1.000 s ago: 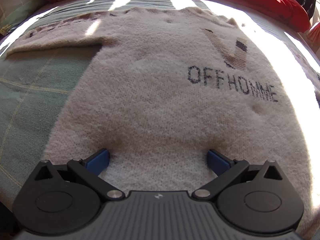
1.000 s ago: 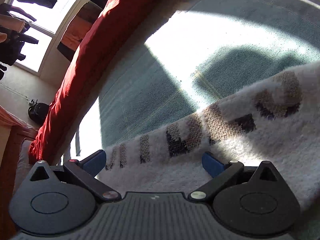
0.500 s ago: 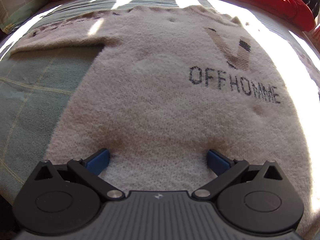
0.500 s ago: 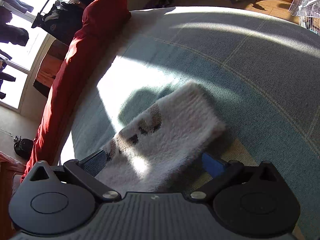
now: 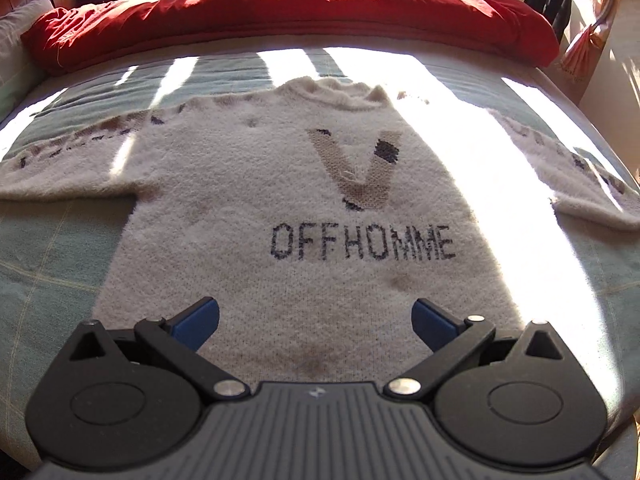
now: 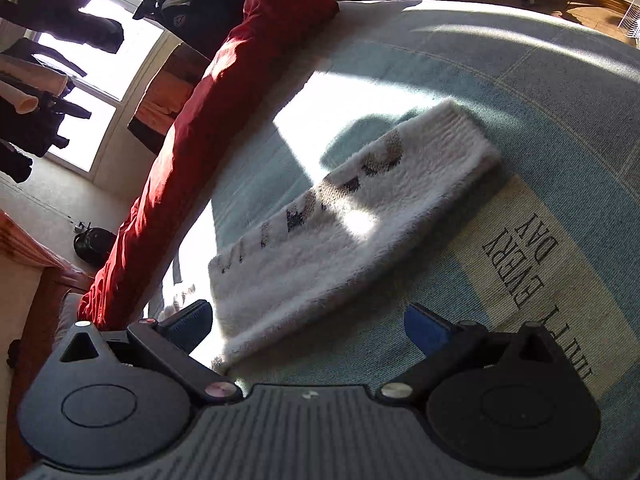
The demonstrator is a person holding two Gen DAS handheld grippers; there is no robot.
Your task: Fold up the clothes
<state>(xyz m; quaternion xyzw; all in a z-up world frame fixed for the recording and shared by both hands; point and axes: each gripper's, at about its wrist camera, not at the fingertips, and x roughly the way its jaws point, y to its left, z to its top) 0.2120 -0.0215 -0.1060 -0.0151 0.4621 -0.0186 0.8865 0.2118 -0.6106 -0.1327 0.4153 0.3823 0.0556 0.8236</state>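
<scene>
1. A fluffy cream knitted sweater (image 5: pixel 280 216) lies flat on a pale green bed cover with thin yellow lines (image 5: pixel 52 256). The front faces up, and both sleeves are spread out to the sides.
2. The left gripper (image 5: pixel 315 322) is over the bottom part of the sweater. Its two blue fingers (image 5: pixel 196 320) are wide apart and hold nothing.
3. The dark words OFFHOMME and a big tan V sit on the sweater, straight ahead of the left gripper. The neck hole is farther ahead.
4. A long red quilt (image 5: pixel 288 12) lies past the sweater, far in front of the left gripper.
5. The right gripper (image 6: pixel 308 326) has its fingers wide apart too, with nothing between them.
6. One fluffy sweater sleeve with brown and dark marks (image 6: pixel 348 216) lies flat just ahead of the right gripper. The cuff end points away from it.
7. The near end of the sleeve sits close by the right gripper's left finger (image 6: pixel 192 322).
8. The red quilt runs along to the left of the right gripper.
</scene>
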